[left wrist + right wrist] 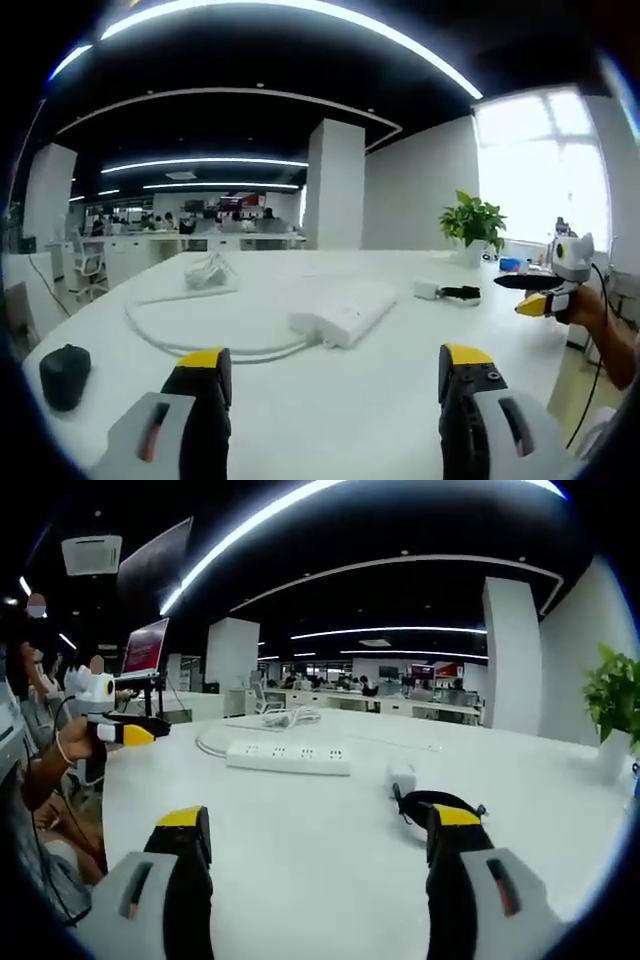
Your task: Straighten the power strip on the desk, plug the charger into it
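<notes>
No text, label, brand or number can be read in either view; the red screen beside the table and the distant red sign at the back of the office are too blurred to make out

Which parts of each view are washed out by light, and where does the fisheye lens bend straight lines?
Left gripper view: the window at right is blown out to white, and the ceiling light strip bows into an arc. Right gripper view: the ceiling light strip curves likewise, the white desk reflects light softly, and the power strip stays fairly sharp. Both pairs of jaws look oversized at the bottom edge.
</notes>
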The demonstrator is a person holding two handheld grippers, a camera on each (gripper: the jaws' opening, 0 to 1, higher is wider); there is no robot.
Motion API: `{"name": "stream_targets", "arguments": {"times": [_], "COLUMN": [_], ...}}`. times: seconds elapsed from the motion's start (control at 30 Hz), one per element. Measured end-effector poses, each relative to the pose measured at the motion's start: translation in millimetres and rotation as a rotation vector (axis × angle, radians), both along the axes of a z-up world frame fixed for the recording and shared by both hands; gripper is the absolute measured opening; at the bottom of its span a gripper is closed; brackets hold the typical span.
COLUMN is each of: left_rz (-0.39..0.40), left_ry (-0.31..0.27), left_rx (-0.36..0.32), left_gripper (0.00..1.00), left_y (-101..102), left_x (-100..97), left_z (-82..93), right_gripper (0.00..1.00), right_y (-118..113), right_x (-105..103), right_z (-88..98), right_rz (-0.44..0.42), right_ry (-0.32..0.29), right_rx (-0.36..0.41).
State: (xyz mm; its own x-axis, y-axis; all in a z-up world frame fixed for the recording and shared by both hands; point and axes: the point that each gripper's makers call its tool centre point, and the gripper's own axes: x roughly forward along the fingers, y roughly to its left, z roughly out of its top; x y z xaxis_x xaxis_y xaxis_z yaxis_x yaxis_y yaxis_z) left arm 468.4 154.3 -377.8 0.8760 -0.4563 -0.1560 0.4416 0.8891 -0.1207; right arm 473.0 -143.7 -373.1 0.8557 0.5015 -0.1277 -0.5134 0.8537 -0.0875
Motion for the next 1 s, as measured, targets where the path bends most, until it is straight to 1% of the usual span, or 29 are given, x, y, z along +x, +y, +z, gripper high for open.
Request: {"name": "stream_targets", "arguments": {"times": [0.17,0.33,0.43,0.6,0.67,0.8,1.0], "left_rz": [-0.013,-0.015,-0.034,-0.044,-0.056,-0.057,-0.062], "left_ry": [0.006,0.005,0.015,0.015,0.026,0.026,0.025], "left_rx": [-0.015,-0.006,-0.027,-0.013,-0.015,0.000,0.008], "left_gripper": [0.86,0.86,0.86,0.86,0.86,0.86,0.86], "left_y": [-2,-2,-5,-8,-10,-12,-15], "left_x": [2.6,7.7,10.1,15.4,17.3,20.8,25.9], "left_z": [0.9,2.1,3.1,4.1,3.2,2.0,2.4], "right_gripper": [0.89,0.89,0.89,0.89,0.89,0.89,0.89], "right_y": [2,2,2,6,9,12,15], "right_x": [3,9,14,26,30,37,47], "right_z": [1.1,6.1,8.7,13.0,15.4,14.9,10.0], "right_rz": [0.016,0.028,0.033,0.066,0.081,0.090,0.104], "right_ry": [0.002,-0.009,-0.013,-0.027,-0.037,-0.041,-0.027], "right_rx": [0.012,0.015,0.013,-0.004,0.007,0.012,0.002]}}
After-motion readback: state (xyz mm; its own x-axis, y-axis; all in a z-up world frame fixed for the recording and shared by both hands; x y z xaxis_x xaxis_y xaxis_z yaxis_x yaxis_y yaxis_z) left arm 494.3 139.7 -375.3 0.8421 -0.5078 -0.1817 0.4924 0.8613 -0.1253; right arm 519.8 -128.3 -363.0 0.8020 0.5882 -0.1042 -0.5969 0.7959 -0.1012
